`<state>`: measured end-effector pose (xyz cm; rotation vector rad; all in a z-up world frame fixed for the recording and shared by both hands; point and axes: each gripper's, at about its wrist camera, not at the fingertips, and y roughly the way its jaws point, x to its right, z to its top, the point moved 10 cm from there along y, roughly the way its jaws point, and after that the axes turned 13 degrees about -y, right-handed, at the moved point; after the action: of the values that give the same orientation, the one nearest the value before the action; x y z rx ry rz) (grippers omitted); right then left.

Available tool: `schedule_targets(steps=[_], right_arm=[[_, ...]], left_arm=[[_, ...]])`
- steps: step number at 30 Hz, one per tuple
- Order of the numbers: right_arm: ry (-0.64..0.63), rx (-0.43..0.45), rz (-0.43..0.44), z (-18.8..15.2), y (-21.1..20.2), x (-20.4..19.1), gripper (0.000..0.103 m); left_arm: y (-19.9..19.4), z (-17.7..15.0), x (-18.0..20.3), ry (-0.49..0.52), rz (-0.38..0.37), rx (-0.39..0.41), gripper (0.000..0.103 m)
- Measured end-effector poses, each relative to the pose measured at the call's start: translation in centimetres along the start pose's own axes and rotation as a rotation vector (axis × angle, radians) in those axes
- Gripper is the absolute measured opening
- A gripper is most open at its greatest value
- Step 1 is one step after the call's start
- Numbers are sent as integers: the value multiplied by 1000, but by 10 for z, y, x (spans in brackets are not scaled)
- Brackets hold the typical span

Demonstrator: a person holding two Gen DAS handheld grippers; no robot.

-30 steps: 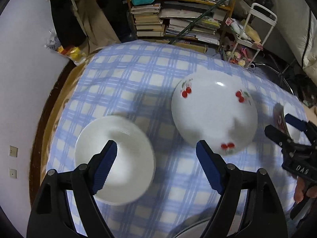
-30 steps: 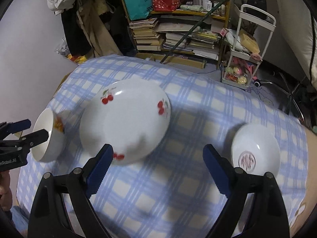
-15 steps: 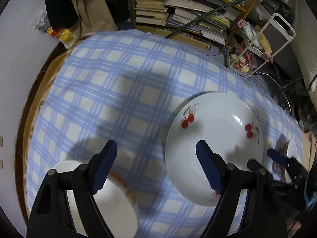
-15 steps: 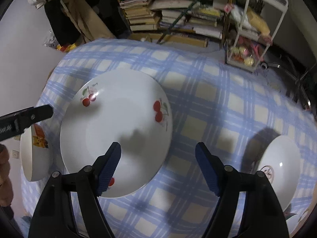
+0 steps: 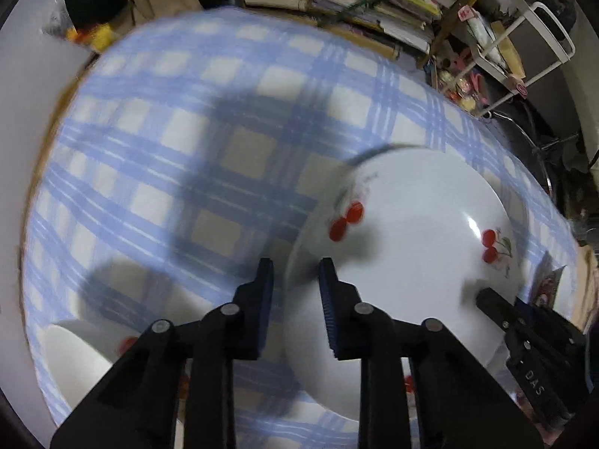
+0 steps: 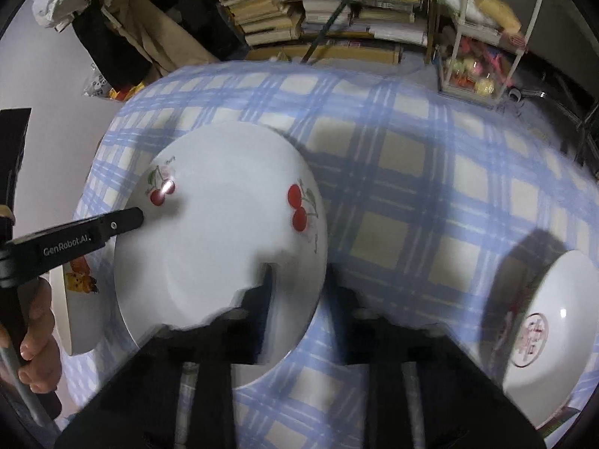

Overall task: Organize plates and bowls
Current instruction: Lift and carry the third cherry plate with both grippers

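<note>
The big white cherry plate (image 5: 408, 262) lies on the surface (image 5: 232, 157), which is covered by a blue and cream checked cloth, and both hand-held grippers are at its edge. The left hand-held gripper (image 5: 295, 299) points almost straight down at the plate's left rim; its jaws have just been closing, and the rim now stands between the two blue pads (image 5: 331, 321), one pad over the plate and the other over the cloth. The blur hides whether the pads actually press on the rim, so a grip there cannot be told. The right hand-held gripper (image 6: 299, 299) sits at the plate's near right edge; its jaws have also just been closing, and one dark finger lies over the plate while the other stands just outside the rim, again too smeared to show contact, though the gap looks very narrow. In the right wrist view the plate (image 6: 221, 247) fills the middle left, and the left tool's black finger reaches over its left rim. A white bowl with an orange figure (image 6: 80, 299) stands just left of the plate, beside the person's left hand (image 6: 35, 329). A smaller white dish with a red mark (image 6: 550, 333) lies well apart at the near right of the surface. Stacked books (image 6: 337, 11) and a wire rack (image 6: 486, 37) stand beyond the far edge.
</note>
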<state>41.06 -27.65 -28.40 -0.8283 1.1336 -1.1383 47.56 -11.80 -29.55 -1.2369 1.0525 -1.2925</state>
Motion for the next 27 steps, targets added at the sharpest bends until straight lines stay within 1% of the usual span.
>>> schedule_targets(steps=[3,6,9,11,16,20,24,27], right_arm=[[26,0,18,0,-2,2,15],[-4,-5,-13,-2,-6,1,15],[-10,-1,-35,-7,-14,3,15],[-10,-9,-43,-10,-18,5,15],[-31,8,-44,-22,-36,1,15],[-24,28,-33,-29,-48,0,15],[-20,48,-18,-41,-66,-3,15],[-36,58,-30,-49,-79,-8,15]], left_arm=[[-3,-3,3,22,34,26,20],[-8,-11,6,50,59,15,18],[-14,-21,8,36,38,-14,18],[-19,-29,9,47,31,-22,18],[-36,-46,13,72,42,4,18],[-49,-53,16,59,28,12,18],[-64,-64,19,92,23,28,18],[-75,-77,15,82,-1,32,18]])
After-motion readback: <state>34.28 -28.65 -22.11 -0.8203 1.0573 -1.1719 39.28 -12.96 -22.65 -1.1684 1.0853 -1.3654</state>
